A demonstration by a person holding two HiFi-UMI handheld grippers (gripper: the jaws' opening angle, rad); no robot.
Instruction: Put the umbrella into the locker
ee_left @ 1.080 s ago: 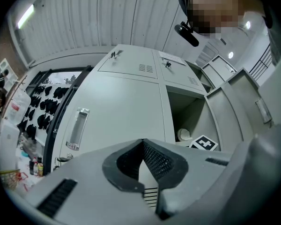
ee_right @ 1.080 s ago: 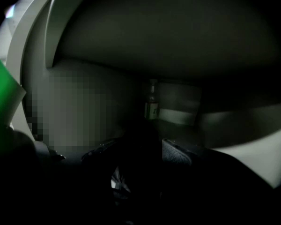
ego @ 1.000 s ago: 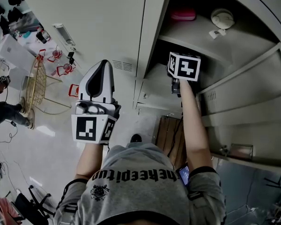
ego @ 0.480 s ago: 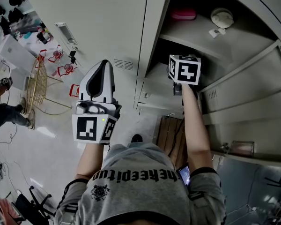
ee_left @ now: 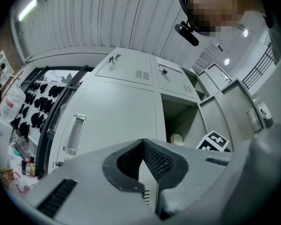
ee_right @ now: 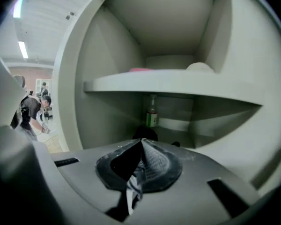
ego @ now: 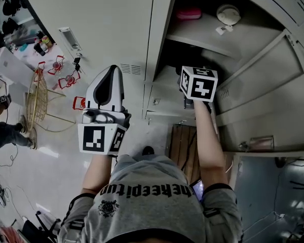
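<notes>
The grey locker [ego: 190,38] stands open, its door [ego: 258,97] swung out to the right. My right gripper [ee_right: 141,140] is at the mouth of the lower compartment; in the head view its marker cube [ego: 198,83] hides the jaws. Its jaws have just closed and meet at the tips; only a thin striped strip, which I cannot identify, shows in the gap lower down. A dark shape [ee_right: 145,132], apparently the umbrella, lies on the compartment floor just past the tips. My left gripper [ego: 110,71] is shut and empty, held up before the closed locker door [ee_left: 117,111].
On the locker's shelf [ee_right: 178,85] lie a pink thing [ego: 188,13] and a white round thing [ego: 228,14]. A bottle [ee_right: 151,111] stands at the back below. A wooden board [ego: 185,146] lies on the floor. A wire chair [ego: 38,97] and a person [ego: 2,130] are at the left.
My right gripper has drawn back a little from the locker opening, toward my body. The left gripper has stayed where it was.
</notes>
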